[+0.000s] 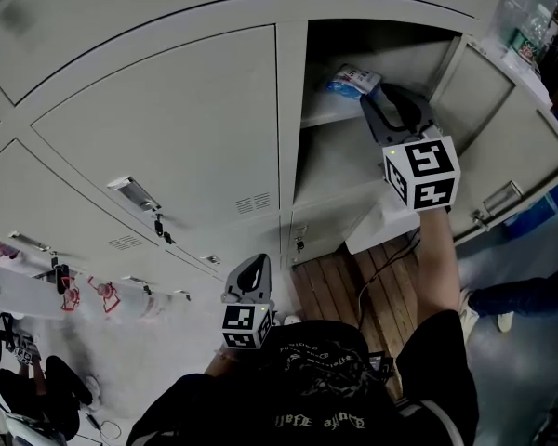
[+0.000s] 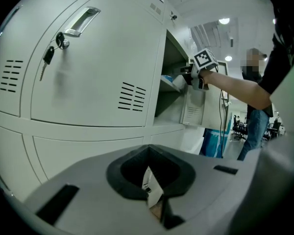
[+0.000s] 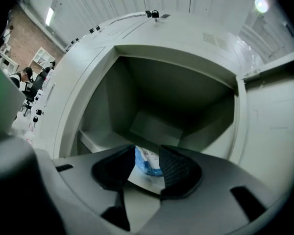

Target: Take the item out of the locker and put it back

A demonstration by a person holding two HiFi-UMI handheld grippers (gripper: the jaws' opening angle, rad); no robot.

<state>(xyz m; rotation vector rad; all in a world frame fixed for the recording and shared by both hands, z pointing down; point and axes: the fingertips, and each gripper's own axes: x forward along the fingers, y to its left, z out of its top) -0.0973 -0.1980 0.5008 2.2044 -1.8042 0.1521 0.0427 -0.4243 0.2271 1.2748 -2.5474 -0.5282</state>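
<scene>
A blue and white packet (image 1: pixel 353 80) lies on the upper shelf (image 1: pixel 321 114) of the open locker. My right gripper (image 1: pixel 377 96) reaches into that compartment just in front of the packet. In the right gripper view the packet (image 3: pixel 148 163) shows in the gap between the jaws of the right gripper (image 3: pixel 147 153), which stand apart and do not press on it. The left gripper view shows the same reach from the side, right gripper (image 2: pixel 188 77) at the packet (image 2: pixel 174 81). My left gripper (image 1: pixel 253 263) hangs low before the closed lockers, tips together and empty (image 2: pixel 148 153).
The locker's door (image 1: pixel 502 147) stands swung open to the right. Closed locker doors (image 1: pixel 167 128) fill the left, one with keys (image 2: pixel 48 55) hanging in its lock. Wooden slats (image 1: pixel 353 286) lie below the locker. Another person's legs (image 1: pixel 530 295) stand at the right.
</scene>
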